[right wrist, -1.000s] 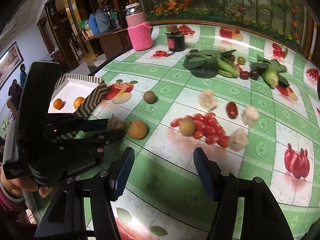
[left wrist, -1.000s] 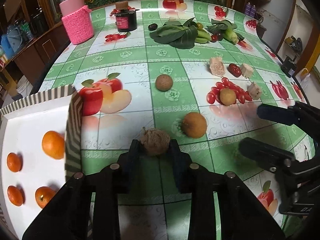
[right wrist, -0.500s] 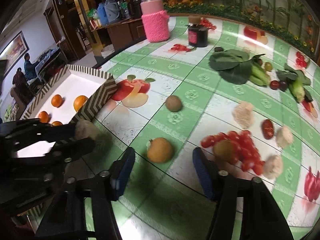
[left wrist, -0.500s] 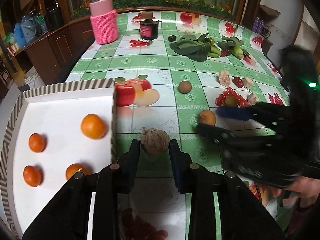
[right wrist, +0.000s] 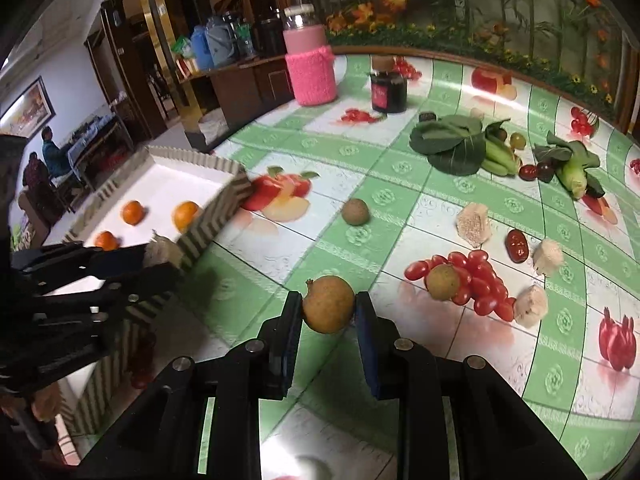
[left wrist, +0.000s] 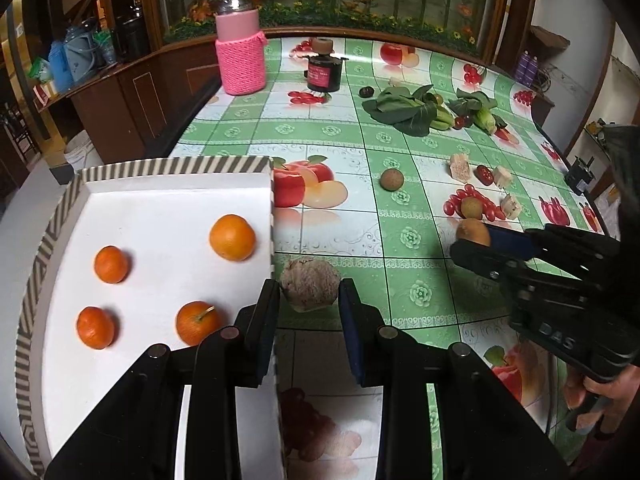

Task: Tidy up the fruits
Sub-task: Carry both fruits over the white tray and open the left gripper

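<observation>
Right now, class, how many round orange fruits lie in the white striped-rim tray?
4: back right, back left, front left, front right, all inside the tray; gripper may hide more.

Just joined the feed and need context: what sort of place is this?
Probably a home dining room: a fruit-print tablecloth covers a large table, a pink-sleeved jar stands on it, and wooden cabinets line the wall beyond.

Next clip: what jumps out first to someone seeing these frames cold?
Both grippers are loaded: the left gripper clamps a rough brownish fruit beside the striped tray's right wall, and the right gripper clamps a tan pomegranate-like fruit over the table. Four oranges lie inside the tray.
</observation>
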Motion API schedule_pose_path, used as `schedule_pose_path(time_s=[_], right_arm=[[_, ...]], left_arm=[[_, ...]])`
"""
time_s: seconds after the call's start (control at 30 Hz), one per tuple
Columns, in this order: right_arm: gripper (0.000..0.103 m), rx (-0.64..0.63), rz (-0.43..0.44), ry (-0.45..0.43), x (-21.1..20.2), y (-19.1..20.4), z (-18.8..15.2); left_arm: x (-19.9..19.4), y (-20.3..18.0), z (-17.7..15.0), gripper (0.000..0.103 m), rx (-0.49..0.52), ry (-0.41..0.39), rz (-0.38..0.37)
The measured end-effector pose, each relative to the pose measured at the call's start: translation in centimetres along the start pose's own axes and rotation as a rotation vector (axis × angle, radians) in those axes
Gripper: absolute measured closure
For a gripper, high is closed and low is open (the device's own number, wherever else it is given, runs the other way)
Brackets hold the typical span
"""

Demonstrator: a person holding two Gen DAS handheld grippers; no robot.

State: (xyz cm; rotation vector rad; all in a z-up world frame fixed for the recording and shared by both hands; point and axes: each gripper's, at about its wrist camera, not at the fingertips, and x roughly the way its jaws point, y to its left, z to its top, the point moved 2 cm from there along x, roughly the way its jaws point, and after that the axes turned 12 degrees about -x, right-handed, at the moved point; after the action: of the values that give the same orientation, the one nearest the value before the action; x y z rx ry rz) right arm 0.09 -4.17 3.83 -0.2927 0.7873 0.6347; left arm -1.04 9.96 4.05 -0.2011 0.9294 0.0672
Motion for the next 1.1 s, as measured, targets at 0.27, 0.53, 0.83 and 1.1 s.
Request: schedule_pose_path(time_s=[0.27, 0.53, 0.83, 1.1], right_arm=[[0.076, -0.031, 0.040, -0.048, -2.1, 3.4, 0.6], [0.076, -0.075, 0.082, -0.070, -2.6, 7.2, 1.4], [0.076, -0.136, 0.119, -0.079, -2.7, 10.9, 2.5], [0.076, -0.189, 0.152, -0.061, -1.9, 13.6, 3.0]], left_arm=[[-2.3, 1.5, -0.6, 0.075, -0.005, -0.046, 0.027], [-4.1, 3.9, -1.3, 0.075, -0.028, -0.078, 0.062], [-5.1, 6.6, -1.7, 0.075, -0.059, -0.097, 0.096], [-5.3, 9.4, -2.4, 0.075, -0.103, -0.087, 0.116]])
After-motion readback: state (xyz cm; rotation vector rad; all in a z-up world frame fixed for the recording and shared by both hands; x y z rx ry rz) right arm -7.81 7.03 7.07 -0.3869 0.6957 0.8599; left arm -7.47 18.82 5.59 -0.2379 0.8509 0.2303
